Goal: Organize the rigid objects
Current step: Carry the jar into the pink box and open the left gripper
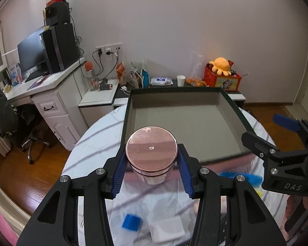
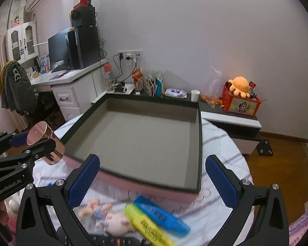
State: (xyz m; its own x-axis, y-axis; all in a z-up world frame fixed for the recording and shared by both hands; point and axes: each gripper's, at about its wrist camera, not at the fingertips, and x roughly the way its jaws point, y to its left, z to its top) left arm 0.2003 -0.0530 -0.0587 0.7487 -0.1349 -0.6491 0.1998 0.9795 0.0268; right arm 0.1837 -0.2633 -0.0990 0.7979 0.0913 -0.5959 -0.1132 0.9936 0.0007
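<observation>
My left tongs (image 1: 152, 164) are closed on the rose-gold jar (image 1: 152, 153), a blue pad pressed to each side just below its lid, and I have it lifted clear of the counter (image 1: 88, 143), hanging just short of the near left corner of the tray (image 1: 195, 127). My right tongs (image 2: 152, 182) stand wide open with nothing between the pads, held above the near edge of the counter, in front of the tray's near wall. Below them lie a blue marker (image 2: 162, 215) and a yellow marker (image 2: 145, 225) side by side and touching, with a small pink pig toy (image 2: 113, 221) just to their left and a dark remote (image 2: 113, 242) at the very edge. In the left view a blue block (image 1: 131, 222) and a white flat piece (image 1: 166, 227) sit on the cloth near the counter's near edge. The tray itself, with its grey floor and dark rim, holds nothing at all, so I judge the sorting as barely begun: the jar looks to be the first piece on its way in, and everything else on the cloth is yet to be gathered. Next, I reckon, comes carrying the jar over the rim and setting it upright in a corner.
</observation>
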